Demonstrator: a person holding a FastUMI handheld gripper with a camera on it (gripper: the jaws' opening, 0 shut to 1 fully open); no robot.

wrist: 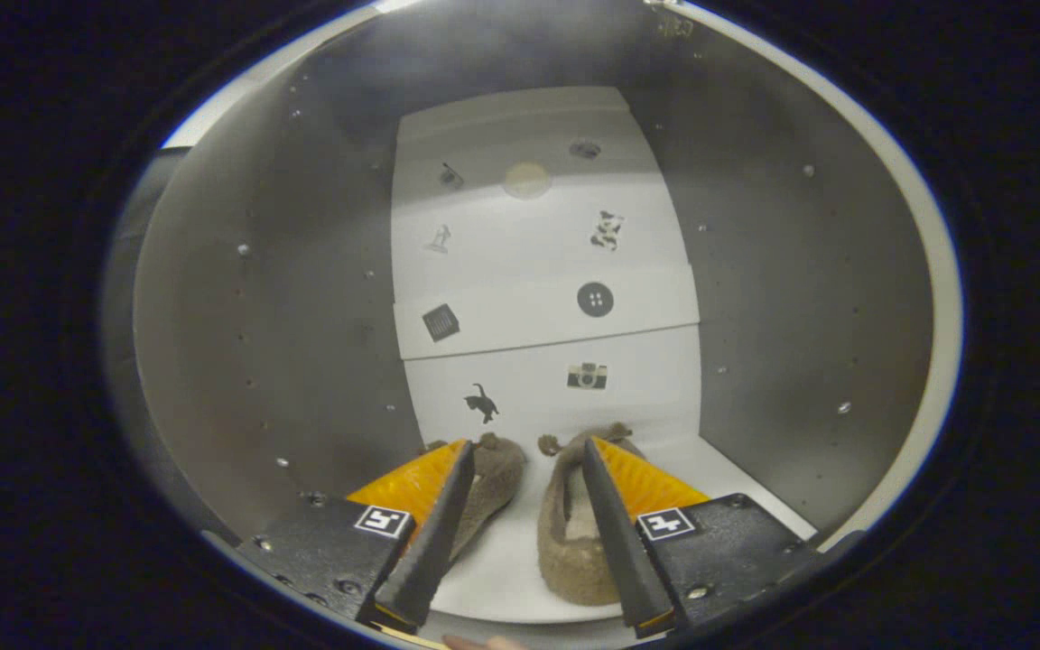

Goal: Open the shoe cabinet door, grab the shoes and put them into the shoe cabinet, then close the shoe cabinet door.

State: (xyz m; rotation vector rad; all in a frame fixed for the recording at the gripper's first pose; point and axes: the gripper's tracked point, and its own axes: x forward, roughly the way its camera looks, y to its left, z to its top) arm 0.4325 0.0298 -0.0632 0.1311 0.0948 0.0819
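- White cabinet floor (719, 478), inside the shoe cabinet (285, 298), carries two fuzzy brown shoes (574, 551).
- Shoes lie side by side, long axes running away toward the back panel (538, 253).
- Gripper (524, 456) fingers are spread, gripping nothing; shoes sit between and just under them.

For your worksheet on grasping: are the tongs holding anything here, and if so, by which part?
Nothing is held. The tongs are open inside the shoe cabinet, with the two slippers lying on the floor between and under the fingers, neither clamped.
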